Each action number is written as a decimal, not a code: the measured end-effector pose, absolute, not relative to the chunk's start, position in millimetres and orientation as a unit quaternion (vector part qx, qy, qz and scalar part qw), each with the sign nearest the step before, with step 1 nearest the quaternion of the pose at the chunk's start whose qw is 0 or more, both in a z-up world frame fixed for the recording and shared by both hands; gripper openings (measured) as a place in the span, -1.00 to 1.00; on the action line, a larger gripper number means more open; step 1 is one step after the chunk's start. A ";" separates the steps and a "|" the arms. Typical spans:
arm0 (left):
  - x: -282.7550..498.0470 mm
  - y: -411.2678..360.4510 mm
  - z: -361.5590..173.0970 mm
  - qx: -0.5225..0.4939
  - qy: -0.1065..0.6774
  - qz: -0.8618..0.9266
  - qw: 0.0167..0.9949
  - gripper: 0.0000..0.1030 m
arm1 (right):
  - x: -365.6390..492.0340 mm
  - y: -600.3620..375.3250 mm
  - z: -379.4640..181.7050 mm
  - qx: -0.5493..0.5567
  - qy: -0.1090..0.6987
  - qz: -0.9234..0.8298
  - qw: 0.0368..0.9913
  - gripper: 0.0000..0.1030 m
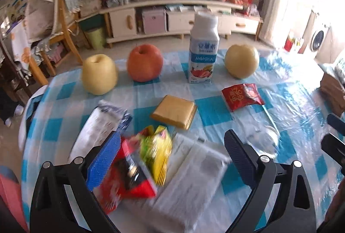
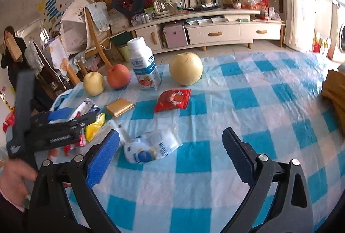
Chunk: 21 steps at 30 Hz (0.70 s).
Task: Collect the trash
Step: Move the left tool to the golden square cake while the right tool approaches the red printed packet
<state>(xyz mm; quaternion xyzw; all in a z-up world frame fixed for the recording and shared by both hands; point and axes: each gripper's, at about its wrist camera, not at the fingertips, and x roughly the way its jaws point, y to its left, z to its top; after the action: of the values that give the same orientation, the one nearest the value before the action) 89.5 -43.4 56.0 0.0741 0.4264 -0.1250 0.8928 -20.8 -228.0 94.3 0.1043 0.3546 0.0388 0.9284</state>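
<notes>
Left gripper (image 1: 172, 146) is gaping wide over crinkly red-yellow wrappers (image 1: 138, 164), gripping nothing. Right gripper (image 2: 170, 146) is spread wide too, its 2 ribbed pads flanking a crumpled white packet (image 2: 151, 146).

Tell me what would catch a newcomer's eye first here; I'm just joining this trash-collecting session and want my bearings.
The blue-and-white checked tablecloth dominates, with a back row of fruit: a red apple between two yellow pears, and a yogurt bottle standing upright beside it. Nearer, wrappers cluster at the left gripper, brightest a red and yellow-green snack packet between its open fingers. A crumpled white wrapper lies before the open right gripper.
</notes>
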 end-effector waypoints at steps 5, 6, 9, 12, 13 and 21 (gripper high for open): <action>131.1 -56.6 35.8 0.082 0.466 -0.117 0.873 0.86 | 8.8 -233.2 73.6 0.119 0.368 0.048 0.921 0.88; 136.0 -57.8 33.5 0.078 0.473 -0.120 0.869 0.86 | 16.7 -233.6 67.2 0.123 0.376 0.050 0.917 0.88; 149.2 -60.8 24.4 0.081 0.490 -0.117 0.860 0.84 | 33.9 -231.7 57.6 0.121 0.383 0.058 0.914 0.87; 158.7 -65.6 13.7 0.095 0.508 -0.119 0.848 0.60 | 47.4 -227.2 54.4 0.109 0.383 0.063 0.915 0.87; 163.4 -64.8 9.2 0.096 0.514 -0.118 0.844 0.53 | 51.9 -225.5 52.9 0.107 0.385 0.067 0.914 0.87; 167.3 -64.5 1.0 0.092 0.510 -0.124 0.847 0.34 | 83.8 -223.4 37.9 0.083 0.400 0.067 0.910 0.87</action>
<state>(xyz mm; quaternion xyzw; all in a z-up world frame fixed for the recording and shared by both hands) 167.3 -64.5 1.0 0.0918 0.5095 -0.1237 0.8465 83.8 -223.4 37.9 0.0826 0.3997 0.0672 0.9104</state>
